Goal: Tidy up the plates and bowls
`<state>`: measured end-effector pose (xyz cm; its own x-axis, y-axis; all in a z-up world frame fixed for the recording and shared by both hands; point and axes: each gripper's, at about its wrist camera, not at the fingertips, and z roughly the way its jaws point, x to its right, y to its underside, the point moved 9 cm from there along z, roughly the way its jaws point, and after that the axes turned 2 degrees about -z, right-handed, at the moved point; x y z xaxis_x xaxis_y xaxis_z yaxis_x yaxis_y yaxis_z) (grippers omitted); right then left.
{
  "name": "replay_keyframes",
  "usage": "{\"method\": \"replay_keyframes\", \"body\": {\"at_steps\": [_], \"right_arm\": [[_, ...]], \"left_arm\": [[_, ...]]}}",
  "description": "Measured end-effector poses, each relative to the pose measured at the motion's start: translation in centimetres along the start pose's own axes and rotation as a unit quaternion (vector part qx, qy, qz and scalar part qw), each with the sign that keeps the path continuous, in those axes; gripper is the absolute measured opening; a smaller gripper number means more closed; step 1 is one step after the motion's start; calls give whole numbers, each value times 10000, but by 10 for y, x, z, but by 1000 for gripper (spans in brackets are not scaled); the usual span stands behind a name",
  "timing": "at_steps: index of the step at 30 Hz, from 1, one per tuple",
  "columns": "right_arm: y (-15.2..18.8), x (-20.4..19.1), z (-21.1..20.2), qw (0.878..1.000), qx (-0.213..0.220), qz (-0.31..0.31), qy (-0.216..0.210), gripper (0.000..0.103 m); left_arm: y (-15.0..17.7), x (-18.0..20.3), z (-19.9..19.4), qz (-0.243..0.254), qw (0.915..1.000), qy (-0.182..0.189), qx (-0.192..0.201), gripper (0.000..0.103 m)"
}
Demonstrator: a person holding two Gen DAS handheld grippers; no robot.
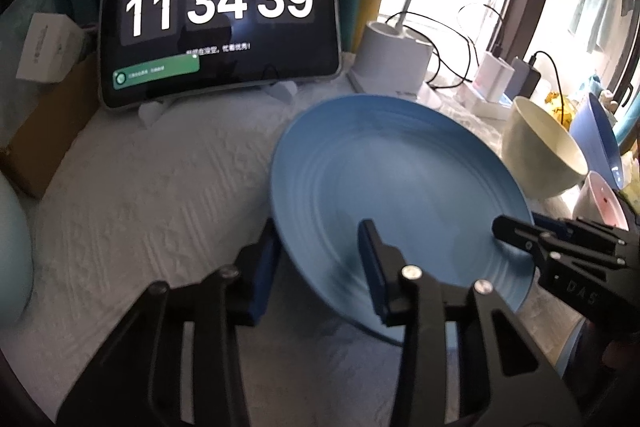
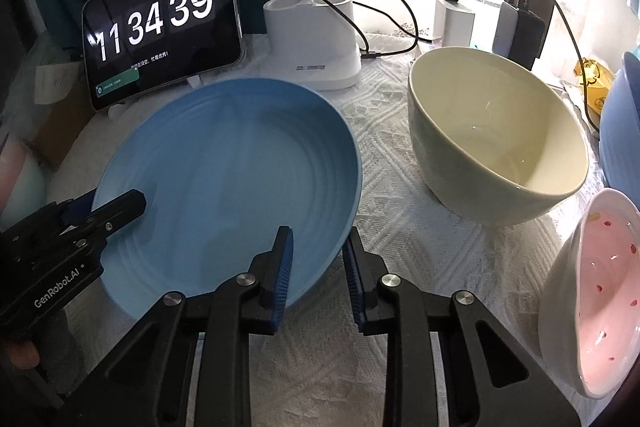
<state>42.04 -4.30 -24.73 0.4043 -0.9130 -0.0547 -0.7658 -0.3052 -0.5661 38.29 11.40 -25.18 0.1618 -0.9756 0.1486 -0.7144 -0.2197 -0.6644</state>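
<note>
A ribbed blue plate (image 1: 392,179) (image 2: 232,163) lies on the white textured cloth. My left gripper (image 1: 318,227) straddles its left rim, one finger outside and the other over the plate's inside. It also shows at the left edge of the right wrist view as the left gripper (image 2: 108,209). My right gripper (image 2: 318,233) straddles the right rim the same way, with a sliver of cloth showing beside the outer pad; the left wrist view catches this right gripper (image 1: 516,225) from the side. To the right stand a cream bowl (image 2: 500,147), a pink-lined bowl (image 2: 596,307) and a blue bowl (image 2: 624,131).
A tablet clock (image 1: 220,15) leans at the back, beside a white holder (image 2: 316,43) with cables and chargers (image 2: 456,15) along the window sill. A cardboard box (image 1: 44,131) and a pale rounded object (image 1: 12,247) sit at the left edge.
</note>
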Motion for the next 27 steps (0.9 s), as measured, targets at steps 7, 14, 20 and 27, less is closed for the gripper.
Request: {"method": "replay_keyframes", "body": {"at_steps": [7, 14, 20, 27], "right_arm": [[-1, -1, -8, 10000, 90, -39, 16, 28], [-1, -3, -25, 9998, 219, -39, 7, 27], [-1, -2, -41, 9995, 320, -25, 12, 28], [4, -1, -58, 9991, 418, -27, 15, 27]], "left_arm": [[-2, 2, -11, 16, 9999, 19, 116, 40], [-5, 6, -27, 27, 9997, 47, 247, 40], [-4, 12, -41, 26, 9995, 112, 303, 40], [1, 17, -57, 5, 9993, 153, 338, 40]]}}
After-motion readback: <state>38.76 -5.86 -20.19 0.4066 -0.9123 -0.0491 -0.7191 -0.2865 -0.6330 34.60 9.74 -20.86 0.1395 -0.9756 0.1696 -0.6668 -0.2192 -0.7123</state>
